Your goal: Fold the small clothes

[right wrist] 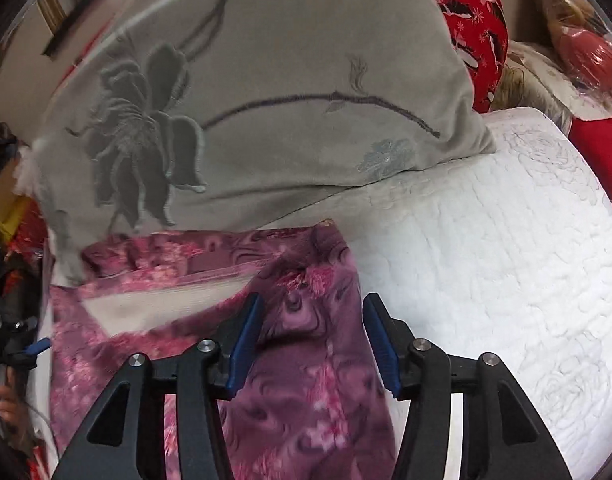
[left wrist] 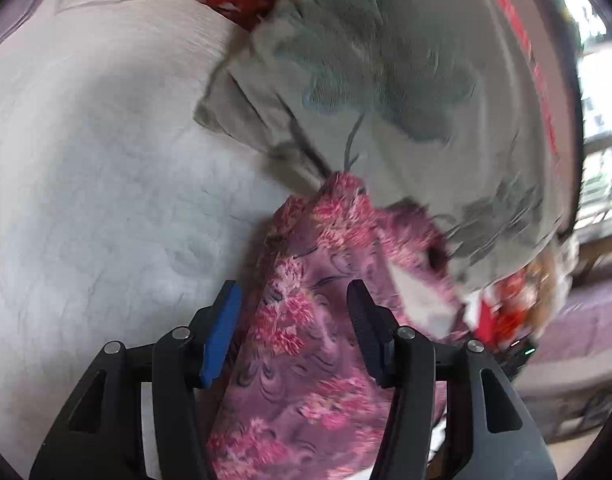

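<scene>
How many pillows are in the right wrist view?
2. A grey flower-patterned pillow lies on the white quilt, right behind the purple-pink garment. A red patterned pillow sits behind the grey one's right end, partly hidden. More may be hidden.

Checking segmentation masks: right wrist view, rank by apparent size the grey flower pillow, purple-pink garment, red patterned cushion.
1. grey flower pillow, largest
2. purple-pink garment, though it lies nearest the camera, so its size is inflated
3. red patterned cushion, smallest, partly hidden behind the pillow

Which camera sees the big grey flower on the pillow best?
The right wrist view: the grey flower on the pillow is sharp and whole there. In the left wrist view the flower is blurred.
</scene>
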A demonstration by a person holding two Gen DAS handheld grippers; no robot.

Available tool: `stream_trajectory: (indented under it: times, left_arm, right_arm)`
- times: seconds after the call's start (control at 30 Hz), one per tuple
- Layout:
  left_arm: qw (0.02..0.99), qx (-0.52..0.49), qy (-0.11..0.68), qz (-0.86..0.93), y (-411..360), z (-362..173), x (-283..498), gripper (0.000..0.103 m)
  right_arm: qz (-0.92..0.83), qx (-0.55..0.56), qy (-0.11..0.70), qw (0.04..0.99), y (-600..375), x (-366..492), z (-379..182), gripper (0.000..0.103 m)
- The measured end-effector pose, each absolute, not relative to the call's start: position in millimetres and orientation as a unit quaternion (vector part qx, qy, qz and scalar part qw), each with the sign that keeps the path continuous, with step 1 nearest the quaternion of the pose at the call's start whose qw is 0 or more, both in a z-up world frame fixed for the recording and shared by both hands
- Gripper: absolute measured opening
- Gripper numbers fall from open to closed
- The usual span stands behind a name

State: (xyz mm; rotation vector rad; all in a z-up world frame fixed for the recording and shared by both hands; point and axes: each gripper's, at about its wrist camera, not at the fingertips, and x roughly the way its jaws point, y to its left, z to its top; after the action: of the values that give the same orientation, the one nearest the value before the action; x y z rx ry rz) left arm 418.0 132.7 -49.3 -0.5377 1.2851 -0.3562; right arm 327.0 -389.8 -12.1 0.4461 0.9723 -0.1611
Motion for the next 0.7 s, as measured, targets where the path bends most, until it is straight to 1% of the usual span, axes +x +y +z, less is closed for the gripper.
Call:
stream_trajectory:
  times: [0.1,0.17,0.2,0.27,0.33,0.4,0.43,0.47,0.5,0.53,0.57,0.6,0.63,0.67,0.7]
  left_arm:
    - [0.758,-0.223,0.589,-0.172,120.6,-49.1,425.3,0.053]
    - [0.761,-0.215,0.586,-0.177,115.8,-48.6,429.5,0.054]
    - [0.761,-0.214,0.586,-0.178,113.5,-49.7,432.5,0.056]
    - [0.759,-0.213,0.591,-0.170,109.9,-54.1,437.0,0.057]
    - [0.762,-0.217,0.590,-0.159,107.6,-57.0,438.2,0.057]
    - [0.771,-0.215,0.581,-0.146,107.7,-57.2,435.0,0.055]
    - [0.776,-0.207,0.579,-0.142,107.9,-56.8,433.8,0.051]
    - [0.780,-0.195,0.578,-0.138,107.3,-56.7,433.4,0.031]
    - [0.783,-0.180,0.580,-0.135,107.0,-55.9,433.0,0.012]
    - [0.785,-0.173,0.579,-0.136,107.2,-54.0,432.8,0.011]
    - [0.789,-0.176,0.572,-0.136,111.7,-50.4,432.3,0.010]
    - [0.798,-0.181,0.561,-0.129,117.8,-46.0,431.8,0.009]
    - [0.803,-0.186,0.553,-0.120,122.5,-43.6,432.6,0.007]
    - [0.806,-0.195,0.548,-0.107,129.8,-42.9,434.4,0.006]
    - [0.805,-0.204,0.550,-0.089,139.1,-45.0,436.7,0.006]
  right_arm:
    - [-0.065,0.242,0.444,0.860,-394.9,324.4,-12.8,0.053]
    - [-0.046,0.265,0.431,0.861,-398.8,320.0,-11.5,0.055]
    - [-0.032,0.279,0.425,0.860,-400.2,316.2,-10.5,0.055]
    - [0.004,0.295,0.421,0.858,-394.2,312.7,-9.5,0.055]
    - [0.020,0.283,0.433,0.856,-381.9,316.5,-10.2,0.055]
    - [0.011,0.237,0.449,0.861,-362.9,325.1,-10.1,0.055]
    - [-0.001,0.214,0.463,0.860,-354.9,332.7,-11.6,0.055]
    - [-0.010,0.199,0.483,0.853,-349.6,339.4,-16.1,0.054]
    - [-0.014,0.190,0.495,0.848,-347.8,344.2,-20.9,0.047]
    - [-0.021,0.169,0.495,0.852,-344.8,347.3,-20.3,0.018]
    - [-0.018,0.164,0.492,0.855,-344.0,347.9,-17.7,0.007]
    - [-0.018,0.174,0.481,0.859,-349.0,348.4,-12.5,0.007]
    - [-0.026,0.209,0.445,0.870,-362.9,345.3,-1.7,0.007]
    - [-0.031,0.238,0.416,0.877,-374.7,341.6,5.5,0.005]
    - [-0.056,0.270,0.385,0.881,-392.4,337.4,11.1,0.000]
